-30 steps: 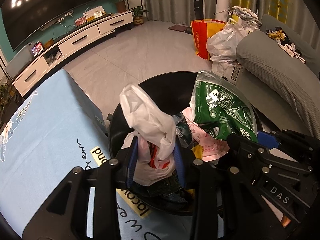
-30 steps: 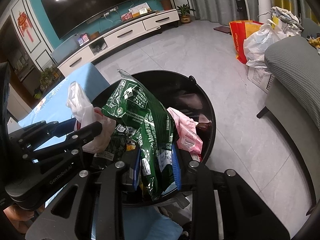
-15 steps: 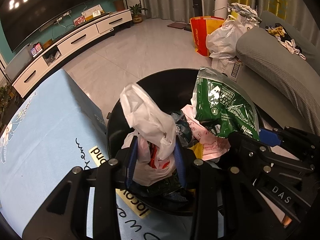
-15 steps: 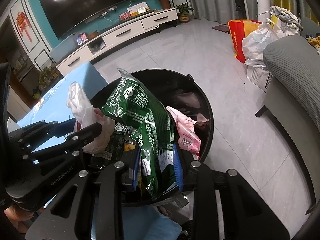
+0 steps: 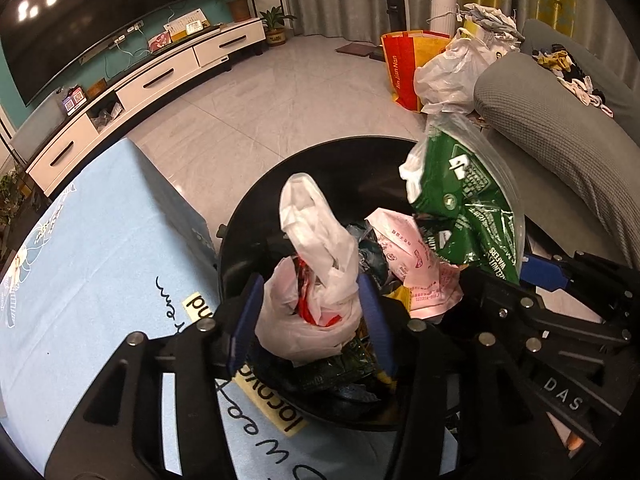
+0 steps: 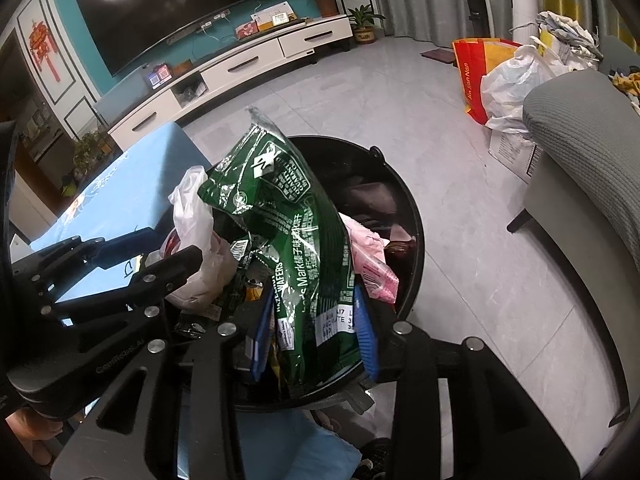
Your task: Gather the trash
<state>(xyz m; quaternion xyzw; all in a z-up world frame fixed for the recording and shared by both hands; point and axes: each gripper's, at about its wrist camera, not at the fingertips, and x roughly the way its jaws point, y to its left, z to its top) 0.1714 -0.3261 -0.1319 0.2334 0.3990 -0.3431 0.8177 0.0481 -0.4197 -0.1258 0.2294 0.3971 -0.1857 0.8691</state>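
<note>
Both grippers have just been opening over the black trash bin [image 5: 280, 184]. The left gripper [image 5: 310, 320] is slack around the floppy white plastic bag [image 5: 316, 280]; the right gripper [image 6: 314, 328] is loose around the crinkly green wafer bag [image 6: 296, 232]. Both are super light and slippery, so pinch bunched-up folds.

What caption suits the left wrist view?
White plastic bag between opening left fingers, above a black bin of trash.

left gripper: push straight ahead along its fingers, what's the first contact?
Most likely the white plastic bag, already sitting between the left gripper fingers, whose jaws have just been opening. Beyond it lie trash and the black bin; depth is uncertain.
</note>
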